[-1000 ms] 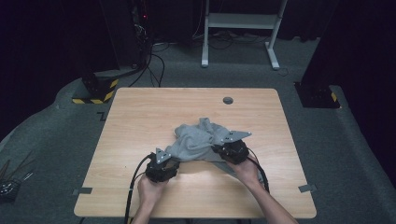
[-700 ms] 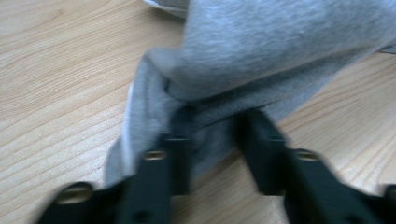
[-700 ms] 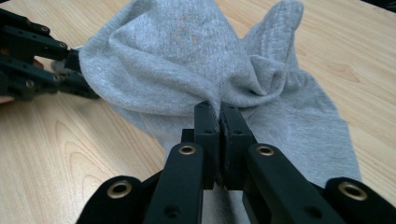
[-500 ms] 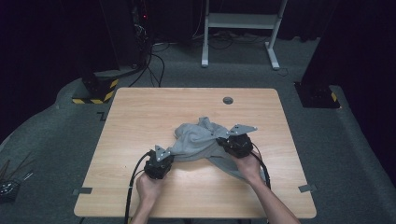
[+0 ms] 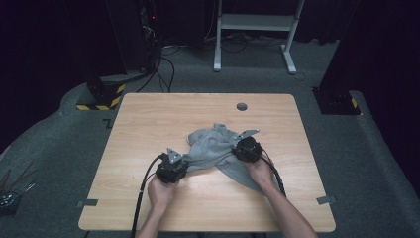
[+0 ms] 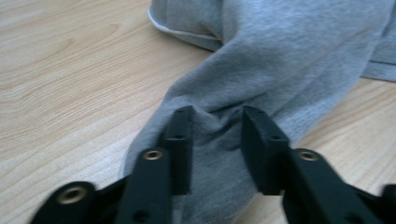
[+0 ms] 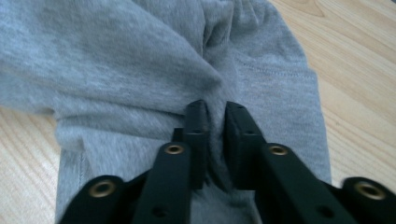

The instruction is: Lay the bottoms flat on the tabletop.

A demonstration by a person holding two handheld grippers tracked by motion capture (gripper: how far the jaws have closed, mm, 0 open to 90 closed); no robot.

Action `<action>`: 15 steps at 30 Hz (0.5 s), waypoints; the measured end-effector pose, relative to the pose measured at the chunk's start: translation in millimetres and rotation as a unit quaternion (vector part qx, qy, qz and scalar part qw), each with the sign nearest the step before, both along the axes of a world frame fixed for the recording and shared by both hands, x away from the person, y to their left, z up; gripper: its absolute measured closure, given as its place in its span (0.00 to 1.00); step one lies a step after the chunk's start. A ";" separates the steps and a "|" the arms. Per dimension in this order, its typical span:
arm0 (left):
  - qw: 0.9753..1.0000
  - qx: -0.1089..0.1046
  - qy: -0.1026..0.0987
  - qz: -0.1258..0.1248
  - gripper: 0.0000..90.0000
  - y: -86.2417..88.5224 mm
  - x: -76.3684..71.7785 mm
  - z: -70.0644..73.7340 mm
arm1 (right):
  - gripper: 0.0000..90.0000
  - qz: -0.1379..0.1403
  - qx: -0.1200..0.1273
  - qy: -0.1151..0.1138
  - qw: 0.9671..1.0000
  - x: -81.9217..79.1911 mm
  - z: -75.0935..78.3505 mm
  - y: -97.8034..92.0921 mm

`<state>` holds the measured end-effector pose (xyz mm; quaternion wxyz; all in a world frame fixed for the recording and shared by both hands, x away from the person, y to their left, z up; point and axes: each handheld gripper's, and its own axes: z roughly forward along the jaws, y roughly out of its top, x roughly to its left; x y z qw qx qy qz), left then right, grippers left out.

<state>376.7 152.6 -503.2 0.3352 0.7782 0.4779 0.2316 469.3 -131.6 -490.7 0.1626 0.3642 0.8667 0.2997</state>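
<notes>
Cloth (image 7: 154,60) pinched between right gripper (image 7: 215,114) fingers (image 7: 197,135).

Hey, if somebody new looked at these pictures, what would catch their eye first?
A crumpled grey garment at the middle of the wooden table. The left claw straddles a fold of it, jaws apart, while the right claw pinches a ridge of cloth on its right side.

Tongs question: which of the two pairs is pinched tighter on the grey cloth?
The right tongs: only a thin fold of grey cloth separates their jaws. The left tongs gape wider.
</notes>
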 end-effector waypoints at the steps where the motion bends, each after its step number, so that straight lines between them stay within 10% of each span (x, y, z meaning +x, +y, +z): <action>1: 1.000 -0.003 -0.002 -0.002 0.65 0.2 -2.1 1.0 | 0.81 0.000 0.002 -0.001 1.000 -0.9 1.1 -1.5; 15: 0.999 -0.008 -0.028 -0.042 0.46 -13.5 -18.2 18.3 | 0.69 0.016 0.096 -0.065 0.993 -54.4 33.2 -41.5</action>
